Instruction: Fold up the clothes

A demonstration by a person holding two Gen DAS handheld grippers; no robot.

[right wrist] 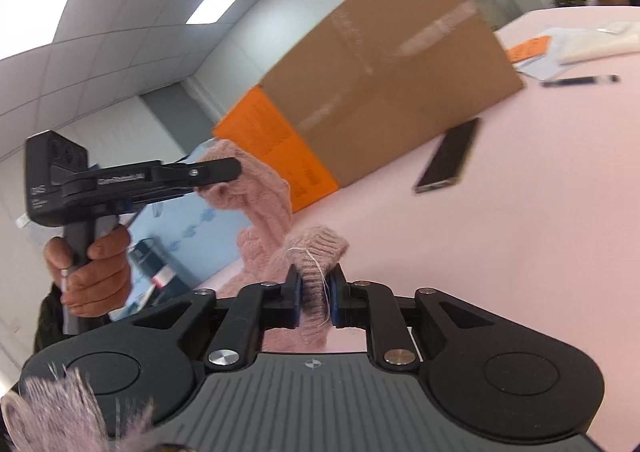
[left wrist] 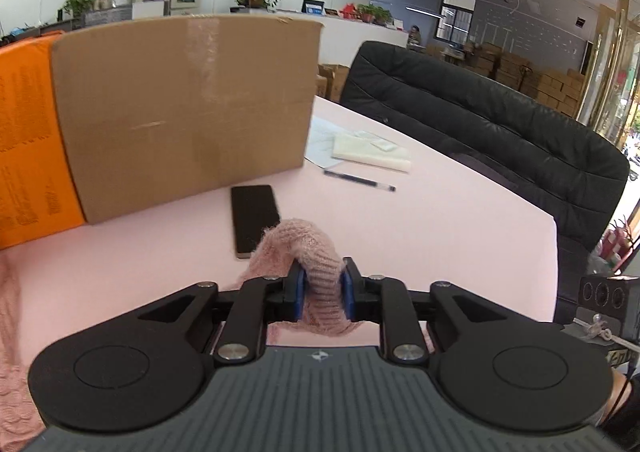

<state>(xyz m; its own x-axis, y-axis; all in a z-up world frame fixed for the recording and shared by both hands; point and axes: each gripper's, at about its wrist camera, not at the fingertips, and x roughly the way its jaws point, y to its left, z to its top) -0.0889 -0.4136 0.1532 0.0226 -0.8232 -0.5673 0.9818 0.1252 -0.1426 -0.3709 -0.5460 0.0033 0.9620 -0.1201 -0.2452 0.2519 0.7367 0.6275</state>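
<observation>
A pink knitted sweater [left wrist: 320, 272] is pinched between the blue pads of my left gripper [left wrist: 323, 292], which is shut on it above the pink table [left wrist: 440, 236]. More of the knit hangs at the left edge [left wrist: 12, 332]. My right gripper [right wrist: 316, 296] is shut on another ribbed part of the sweater [right wrist: 316, 252]. In the right wrist view the left gripper [right wrist: 224, 171] shows from the side, held up in a hand, with the sweater [right wrist: 264, 191] draped from it down toward the right gripper.
A large cardboard box [left wrist: 180, 111] with an orange panel [left wrist: 28, 139] stands on the table ahead. A black phone [left wrist: 254, 219], a pen [left wrist: 360, 180] and white papers [left wrist: 368, 151] lie near it. A black leather chair [left wrist: 500, 139] stands beyond the table's right edge.
</observation>
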